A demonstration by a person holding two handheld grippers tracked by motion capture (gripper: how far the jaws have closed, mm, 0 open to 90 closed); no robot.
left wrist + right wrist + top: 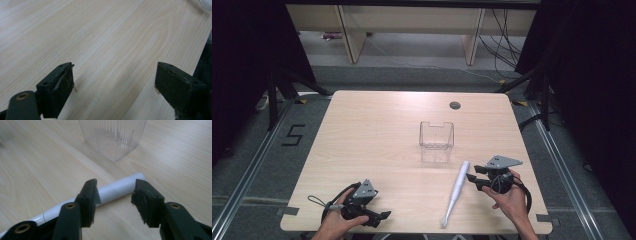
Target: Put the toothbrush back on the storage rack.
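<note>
A white pen-shaped stick (457,189) lies on the wooden table (377,130), thick end toward a clear ribbed plastic box (436,141), thin tip toward the front edge. My right gripper (471,179) is open just right of the thick end, held by a hand. In the right gripper view the stick (120,188) lies across just beyond the open jaws of my right gripper (115,187), ungripped, with the box (112,137) standing behind it. My left gripper (383,215) rests open near the front left edge. Bare wood shows between the wide jaws of that left gripper (115,80).
A round cable hole (455,105) sits in the table's far right part. Black stands and cables flank the table on the floor. Wide bare wood spreads across the left and middle. The table's front edge (412,232) is close under both hands.
</note>
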